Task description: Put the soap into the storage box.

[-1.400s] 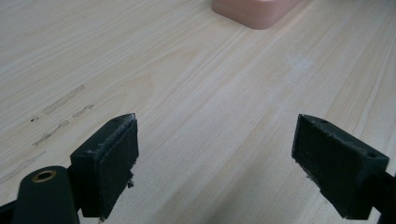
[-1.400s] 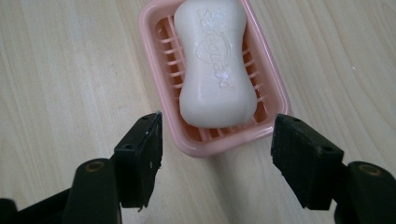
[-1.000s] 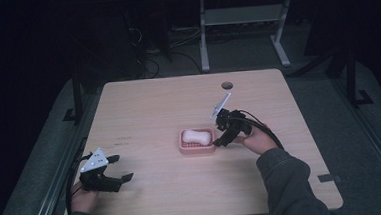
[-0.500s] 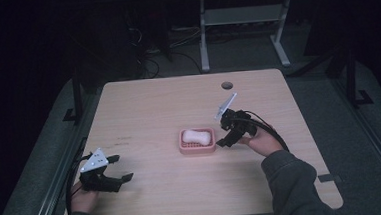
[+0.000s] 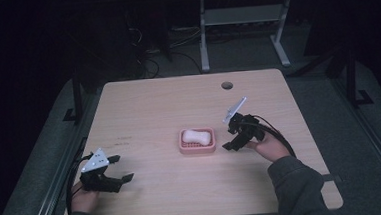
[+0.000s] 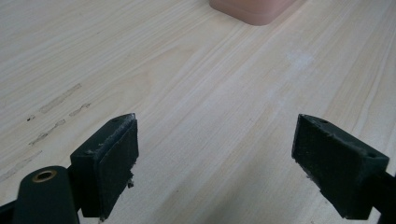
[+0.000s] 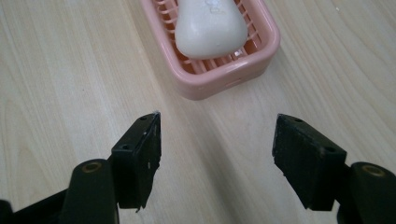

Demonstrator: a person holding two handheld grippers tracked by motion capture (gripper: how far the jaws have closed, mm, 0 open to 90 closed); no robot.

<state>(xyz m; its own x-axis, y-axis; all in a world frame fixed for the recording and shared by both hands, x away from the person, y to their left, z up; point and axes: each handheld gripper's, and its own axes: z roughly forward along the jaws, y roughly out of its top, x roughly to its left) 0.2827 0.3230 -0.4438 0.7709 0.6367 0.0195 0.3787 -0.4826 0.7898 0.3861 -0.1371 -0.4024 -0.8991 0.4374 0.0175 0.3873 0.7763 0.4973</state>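
Note:
A pink soap dish point(image 5: 197, 148) sits mid-table with a white bar of soap point(image 5: 196, 135) lying in it. My right gripper point(image 5: 230, 137) stands just right of the dish, jaws pointing at it, open and apart from it. In the right gripper view the right gripper point(image 7: 217, 158) holds nothing, and the dish point(image 7: 224, 74) with its soap point(image 7: 210, 28) lies a short way ahead. My left gripper point(image 5: 122, 168) rests near the table's front left, open. In the left gripper view the left gripper point(image 6: 229, 163) has bare wood between its jaws, with a corner of the dish point(image 6: 254, 9) far ahead.
The wooden table point(image 5: 153, 105) has a round cable hole point(image 5: 226, 85) near its far edge. Behind the table a metal frame point(image 5: 238, 19) stands on a dark floor. Faint scuff marks point(image 6: 51, 112) show on the wood.
My right gripper has drawn back a little to the right, away from the soap dish. The left gripper has stayed put.

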